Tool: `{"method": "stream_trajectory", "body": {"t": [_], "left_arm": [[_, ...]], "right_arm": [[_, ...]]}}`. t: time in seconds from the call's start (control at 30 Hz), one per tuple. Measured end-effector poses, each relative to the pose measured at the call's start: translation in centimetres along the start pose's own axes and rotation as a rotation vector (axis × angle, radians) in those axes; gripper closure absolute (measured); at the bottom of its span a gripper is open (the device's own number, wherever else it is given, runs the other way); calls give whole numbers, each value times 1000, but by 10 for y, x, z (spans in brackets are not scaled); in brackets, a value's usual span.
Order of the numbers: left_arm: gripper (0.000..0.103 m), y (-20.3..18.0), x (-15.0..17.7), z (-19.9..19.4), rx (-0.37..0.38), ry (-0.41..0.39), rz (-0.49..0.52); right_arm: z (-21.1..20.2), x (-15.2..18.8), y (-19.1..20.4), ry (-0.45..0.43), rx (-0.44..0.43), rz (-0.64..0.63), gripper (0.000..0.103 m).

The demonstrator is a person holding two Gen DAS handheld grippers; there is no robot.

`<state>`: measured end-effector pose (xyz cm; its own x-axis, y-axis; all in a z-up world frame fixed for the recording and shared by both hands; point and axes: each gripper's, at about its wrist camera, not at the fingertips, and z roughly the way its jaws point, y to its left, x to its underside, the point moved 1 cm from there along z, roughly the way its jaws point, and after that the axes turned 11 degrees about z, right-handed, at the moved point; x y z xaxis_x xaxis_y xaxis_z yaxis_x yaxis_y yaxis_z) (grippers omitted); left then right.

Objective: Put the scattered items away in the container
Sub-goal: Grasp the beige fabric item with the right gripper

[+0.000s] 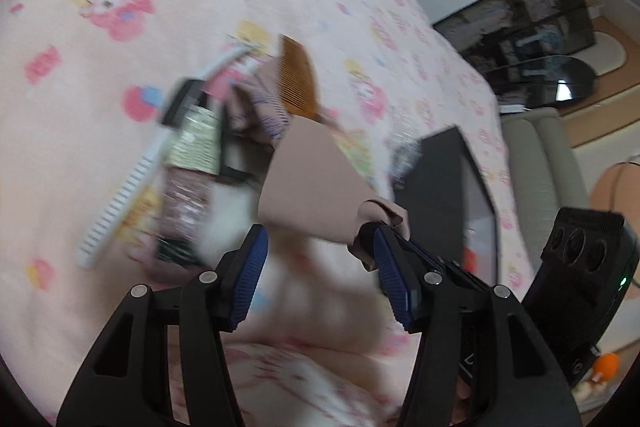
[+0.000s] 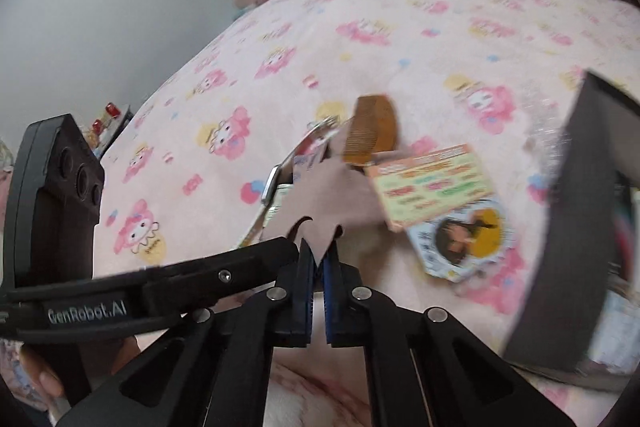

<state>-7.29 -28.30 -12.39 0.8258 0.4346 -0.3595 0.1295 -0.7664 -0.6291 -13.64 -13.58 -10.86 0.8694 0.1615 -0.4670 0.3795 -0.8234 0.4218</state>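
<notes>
Beige cloth (image 2: 340,195) is pinched by one edge between the pressed-together fingers of the right gripper (image 2: 318,259), lifted off the bed (image 2: 248,39) and draping over the pile. Left gripper (image 1: 320,259) is spread wide and holds nothing, hovering just beside the same cloth edge. Dark container (image 2: 560,227) sits at the right of the pile on the bed; something pale shows inside, but blur hides what. Judgement: task is early to mid; most items remain outside. Left to move: brown wooden comb (image 2: 372,131), white comb (image 1: 120,199), colourful card pack (image 2: 432,183), round cartoon-print item (image 2: 460,239), and a wrapped packet (image 1: 192,147). The items overlap each other under the cloth, so lifting it may drag them. A black cabinet (image 1: 520,11) stands beyond the bed.
</notes>
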Motion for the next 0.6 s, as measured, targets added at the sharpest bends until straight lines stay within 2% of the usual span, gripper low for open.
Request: {"method": "stream_trajectory", "body": {"t": [0.07,0.1,0.17,0.23,0.3,0.37,0.6], "left_arm": [[48,-8,6,4,74,15,-30],[52,-15,9,5,91,28,-16],[57,-31,16,8,86,42,19],[66,-45,23,11,83,59,43],[69,-56,30,15,79,76,59],[70,-69,39,21,81,102,80],[70,-112,71,42,60,196,189]], "right_arm": [[-17,3,-10,-15,-7,30,101],[-27,7,-17,-19,-13,52,101],[-40,14,-26,-22,-13,65,101],[-54,24,-34,-35,6,71,101],[-66,34,-40,-42,6,83,101],[-80,45,-47,-49,-7,102,101],[-112,73,-77,-60,77,129,101]]}}
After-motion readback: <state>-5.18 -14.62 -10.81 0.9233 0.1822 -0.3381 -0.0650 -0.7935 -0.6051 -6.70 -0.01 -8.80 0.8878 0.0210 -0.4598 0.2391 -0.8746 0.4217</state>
